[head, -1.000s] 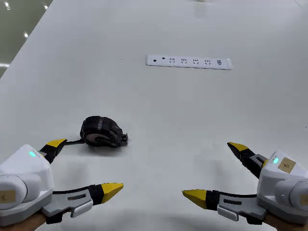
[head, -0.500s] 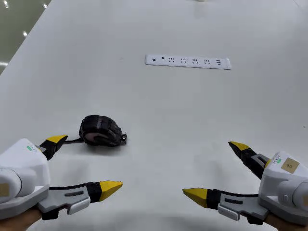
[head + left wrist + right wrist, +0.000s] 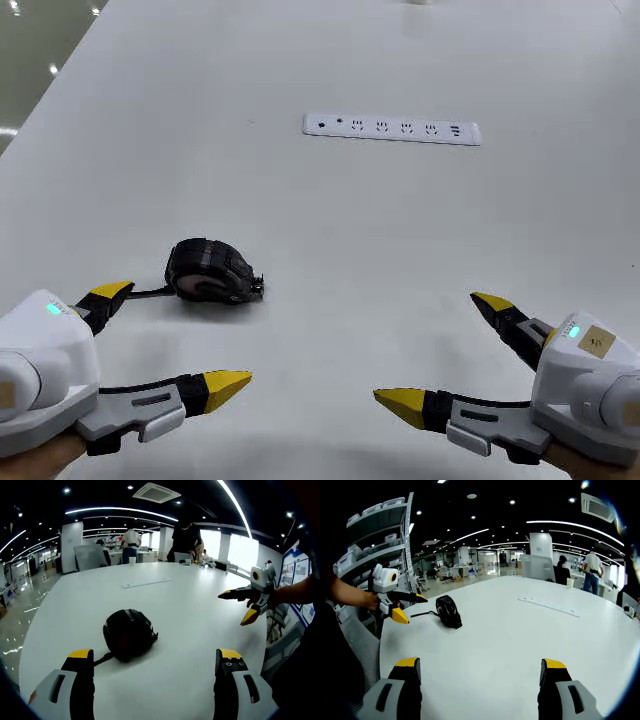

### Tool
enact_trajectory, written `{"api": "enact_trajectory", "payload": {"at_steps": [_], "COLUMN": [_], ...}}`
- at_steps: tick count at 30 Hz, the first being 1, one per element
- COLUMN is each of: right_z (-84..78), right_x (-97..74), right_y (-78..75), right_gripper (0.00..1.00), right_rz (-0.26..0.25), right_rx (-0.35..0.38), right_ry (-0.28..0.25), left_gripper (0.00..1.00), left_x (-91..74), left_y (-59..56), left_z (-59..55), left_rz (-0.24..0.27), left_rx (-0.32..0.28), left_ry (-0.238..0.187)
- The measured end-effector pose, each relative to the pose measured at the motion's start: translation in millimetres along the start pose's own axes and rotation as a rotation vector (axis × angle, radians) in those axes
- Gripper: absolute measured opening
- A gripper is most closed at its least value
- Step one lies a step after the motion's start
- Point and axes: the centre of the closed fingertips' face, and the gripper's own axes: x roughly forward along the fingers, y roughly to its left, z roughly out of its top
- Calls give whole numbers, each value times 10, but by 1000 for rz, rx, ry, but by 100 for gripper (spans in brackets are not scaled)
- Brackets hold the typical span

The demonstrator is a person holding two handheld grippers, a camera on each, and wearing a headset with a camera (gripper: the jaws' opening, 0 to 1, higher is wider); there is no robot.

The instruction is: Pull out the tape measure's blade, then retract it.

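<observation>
head view has the black tape measure (image 3: 210,271) lying on the white table (image 3: 340,220) at 9 o'clock, just beyond the left gripper (image 3: 175,335) at 7 o'clock, whose jaws are spread wide and empty. the right gripper (image 3: 437,348) at 5 o'clock is likewise spread, holding nothing. a power strip (image 3: 392,129) lies at 12 o'clock.

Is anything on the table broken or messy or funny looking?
Nothing stands out. The tape measure sits on the white table with no blade pulled out, and the power strip lies flat farther back. The left gripper and right gripper are open and hold nothing.
</observation>
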Motion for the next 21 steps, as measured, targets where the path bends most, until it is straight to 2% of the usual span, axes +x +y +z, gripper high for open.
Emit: {"api": "enact_trajectory", "payload": {"at_steps": [5,8,10,14,16,21], "right_z": [-1,9,15,15,13,18], "right_x": [-4,-6,-7,-13,-19,-27], "right_y": [-3,-14,-18,-23,-28,-45], "right_gripper": [99,99,99,99,99,99], "right_rz": [-1,-3,-4,-4,-4,-7], "right_rx": [1,3,5,6,6,8], "right_ry": [-2,-7,-8,-7,-7,-8], "left_gripper": [99,96,96,99,99,99], "left_x": [-1,1,10,15,25,30], "left_y": [5,-18,-40,-52,-77,-75], "left_z": [-6,-46,-36,-6,-6,6], "left_rz": [-7,-15,-32,-32,-48,-50], "left_rx": [-9,12,-7,1,-10,21], "left_ry": [-3,17,11,-2,4,-1]}}
